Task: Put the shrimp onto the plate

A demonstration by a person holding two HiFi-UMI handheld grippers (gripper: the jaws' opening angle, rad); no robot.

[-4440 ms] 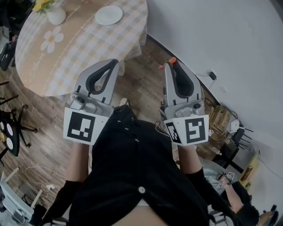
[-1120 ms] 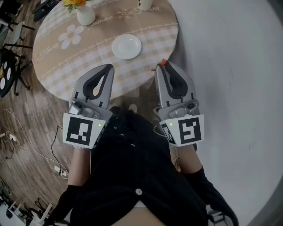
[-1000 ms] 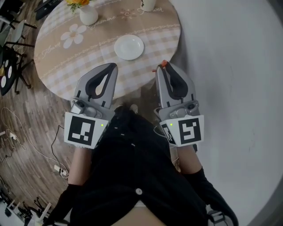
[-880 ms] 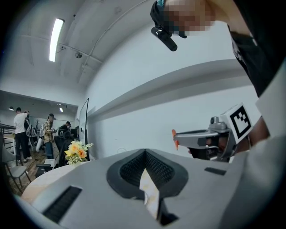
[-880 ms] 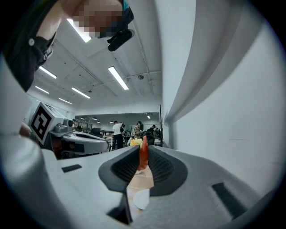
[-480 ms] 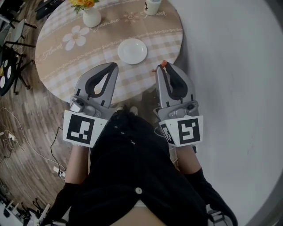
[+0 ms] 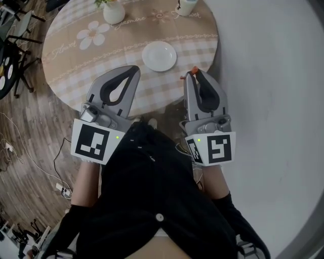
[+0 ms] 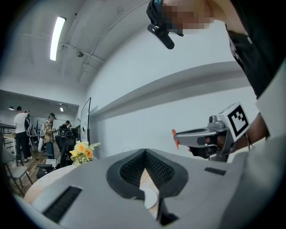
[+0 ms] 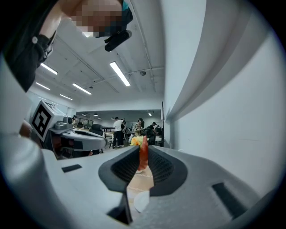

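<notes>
A white plate (image 7: 159, 55) lies on the round checked table (image 7: 76, 60). The small orange shrimp (image 7: 194, 70) sticks out of the tips of my right gripper (image 7: 194, 75), which is shut on it just off the table's near right edge, right of the plate. In the right gripper view the shrimp (image 9: 143, 157) stands upright between the pads, with the plate (image 9: 142, 200) below. My left gripper (image 7: 131, 69) hovers over the table's near edge, left of the plate, its jaws together and empty. Through its jaws the plate (image 8: 149, 197) shows.
A white vase of yellow flowers (image 7: 113, 11) and a cup (image 7: 187, 6) stand at the table's far side. A pale wall (image 7: 273, 76) runs close along the right. Chairs (image 7: 10, 45) and cables (image 7: 30, 152) are on the wooden floor to the left.
The table and plate have drawn nearer and shifted right in the head view. Both grippers now reach the table's near edge. The right gripper has kept its hold on the shrimp.
</notes>
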